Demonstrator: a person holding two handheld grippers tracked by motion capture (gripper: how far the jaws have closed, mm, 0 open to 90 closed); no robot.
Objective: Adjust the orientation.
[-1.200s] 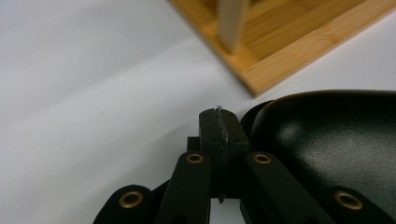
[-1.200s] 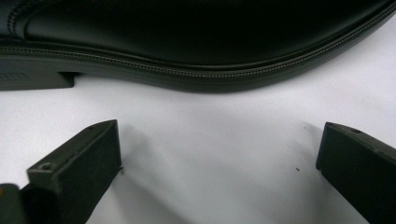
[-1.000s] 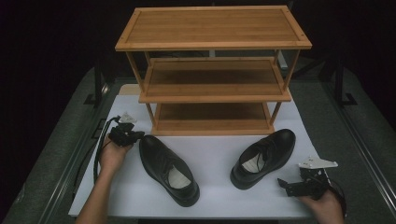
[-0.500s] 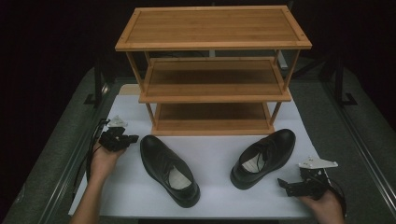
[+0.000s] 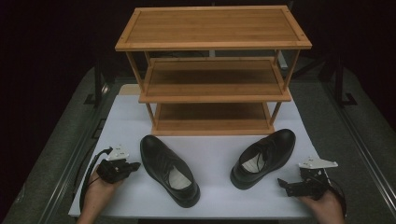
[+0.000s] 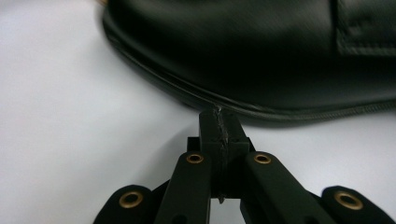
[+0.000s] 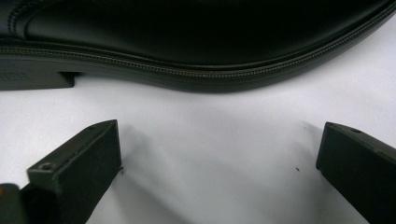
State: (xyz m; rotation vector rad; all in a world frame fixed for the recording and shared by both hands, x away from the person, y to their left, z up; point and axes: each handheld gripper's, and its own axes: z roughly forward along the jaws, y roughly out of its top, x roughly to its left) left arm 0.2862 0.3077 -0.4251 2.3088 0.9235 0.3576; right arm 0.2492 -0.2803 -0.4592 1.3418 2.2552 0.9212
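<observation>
The left gripper [image 5: 133, 165], fingers pressed together on nothing, sits just at 9 o'clock of the left black leather shoe [image 5: 169, 169], whose long axis runs 11-to-5, while the right gripper [image 5: 282, 183] fingers gape wide.

A staged recording bench: white mat [image 5: 219, 198] on a dark-surrounded table [image 5: 70, 154].

White table [image 5: 215, 154] bears wooden rack [image 5: 212, 70] and two black shoes [image 5: 169, 169] (apart).

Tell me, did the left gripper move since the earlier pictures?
Yes. The left gripper has moved toward the person, away from the wooden rack, and now sits beside the left shoe, jaws shut.
</observation>
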